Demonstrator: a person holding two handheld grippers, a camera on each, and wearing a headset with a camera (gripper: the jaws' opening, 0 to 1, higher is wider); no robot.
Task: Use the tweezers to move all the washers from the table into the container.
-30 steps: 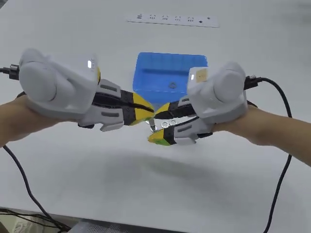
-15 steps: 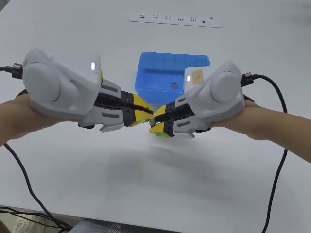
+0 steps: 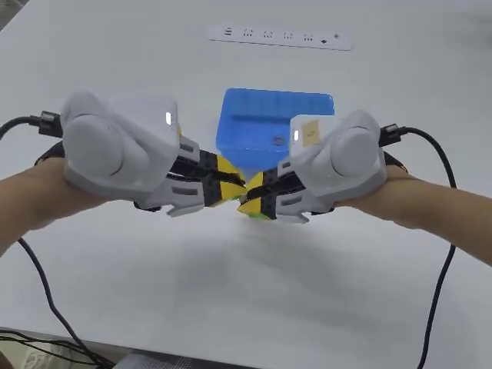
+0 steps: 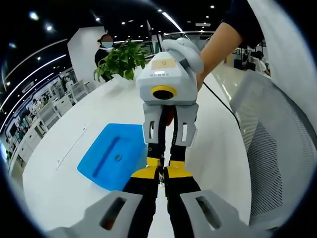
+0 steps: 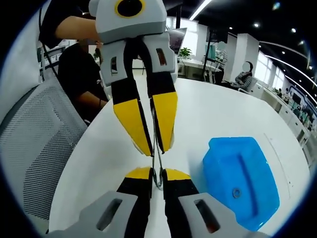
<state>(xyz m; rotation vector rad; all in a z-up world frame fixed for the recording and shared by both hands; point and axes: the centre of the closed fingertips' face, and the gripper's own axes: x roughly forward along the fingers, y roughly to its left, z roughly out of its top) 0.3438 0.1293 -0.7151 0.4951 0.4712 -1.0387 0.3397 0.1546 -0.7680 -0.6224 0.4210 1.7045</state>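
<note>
My left claw [image 3: 234, 183] and right claw [image 3: 248, 194] meet tip to tip, both clamped on the tweezers [image 5: 158, 176], just this side of the container [image 3: 254, 131].

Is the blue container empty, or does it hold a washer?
Not empty: one washer lies on the blue container's floor, seen in the head view and both gripper views.

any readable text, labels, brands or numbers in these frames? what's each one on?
Nothing can be quoted with confidence.
Tan label on the right gripper: too blurred to read.
Dark print just below that label: a short word, too blurred to read.
Markings on the white power strip: too small to read.
Blue container: no text visible.
</note>
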